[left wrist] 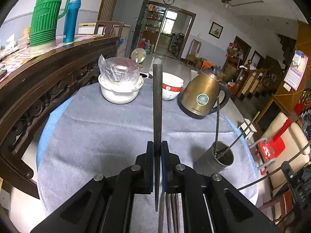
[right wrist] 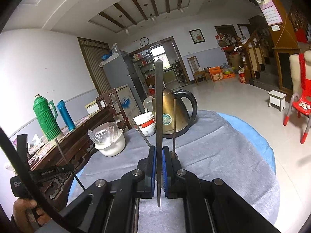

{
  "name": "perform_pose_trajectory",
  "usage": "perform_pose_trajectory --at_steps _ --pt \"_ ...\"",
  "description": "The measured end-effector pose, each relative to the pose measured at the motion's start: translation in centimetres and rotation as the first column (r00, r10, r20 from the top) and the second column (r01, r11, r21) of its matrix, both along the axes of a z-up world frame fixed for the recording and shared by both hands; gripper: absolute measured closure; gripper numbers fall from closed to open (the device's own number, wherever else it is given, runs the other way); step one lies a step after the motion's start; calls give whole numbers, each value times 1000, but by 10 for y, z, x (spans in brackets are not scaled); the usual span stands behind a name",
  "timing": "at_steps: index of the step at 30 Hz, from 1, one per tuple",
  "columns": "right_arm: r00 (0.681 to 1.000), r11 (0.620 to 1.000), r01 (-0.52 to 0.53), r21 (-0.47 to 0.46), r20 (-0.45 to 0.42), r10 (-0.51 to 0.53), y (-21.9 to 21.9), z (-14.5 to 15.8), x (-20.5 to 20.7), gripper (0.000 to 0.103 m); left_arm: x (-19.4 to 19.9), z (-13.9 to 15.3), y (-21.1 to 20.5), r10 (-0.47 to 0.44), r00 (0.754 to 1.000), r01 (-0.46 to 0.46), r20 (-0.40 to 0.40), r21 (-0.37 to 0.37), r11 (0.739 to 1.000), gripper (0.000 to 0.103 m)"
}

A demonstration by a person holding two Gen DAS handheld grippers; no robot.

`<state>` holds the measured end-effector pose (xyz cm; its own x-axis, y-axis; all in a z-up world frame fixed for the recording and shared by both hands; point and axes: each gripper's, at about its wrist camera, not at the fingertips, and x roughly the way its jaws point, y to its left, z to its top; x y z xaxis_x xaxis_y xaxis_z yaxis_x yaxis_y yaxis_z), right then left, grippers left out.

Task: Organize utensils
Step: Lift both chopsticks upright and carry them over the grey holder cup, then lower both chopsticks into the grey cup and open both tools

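My left gripper is shut on a dark chopstick that points up and away over the table. A grey metal utensil holder stands to its right with two thin chopsticks leaning in it. More chopsticks lie on the cloth under the left gripper. My right gripper is shut on another dark chopstick. The holder is mostly hidden behind the right gripper; two chopsticks rise from it.
A round table with a grey cloth holds a white pot with wrapped lid, stacked bowls and a brass kettle. A wooden sideboard with a green thermos is left. A red chair stands right.
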<state>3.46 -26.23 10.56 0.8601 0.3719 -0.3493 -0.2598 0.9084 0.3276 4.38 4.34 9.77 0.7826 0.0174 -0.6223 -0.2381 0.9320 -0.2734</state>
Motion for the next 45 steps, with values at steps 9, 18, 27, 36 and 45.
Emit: perform_pose_trajectory --at_steps 9,18,27,36,45 --pt "999 1000 19 21 44 -20 -10 16 11 96 7 34 -6 -16 989 27 145 -76 997 96" --pt "995 999 25 32 95 -28 -9 40 53 96 46 65 -37 -64 960 94 272 -98 991 96" --pt "1000 1000 12 5 25 -12 0 17 91 96 84 52 -66 -122 955 154 270 -102 983 96" --pt "999 1000 -1 -18 -37 1 5 -4 111 96 107 25 -83 -166 965 187 205 -88 978 96" --pt "994 998 -38 -52 -105 32 17 -26 121 96 118 0 -96 -216 967 226 133 -62 972 96"
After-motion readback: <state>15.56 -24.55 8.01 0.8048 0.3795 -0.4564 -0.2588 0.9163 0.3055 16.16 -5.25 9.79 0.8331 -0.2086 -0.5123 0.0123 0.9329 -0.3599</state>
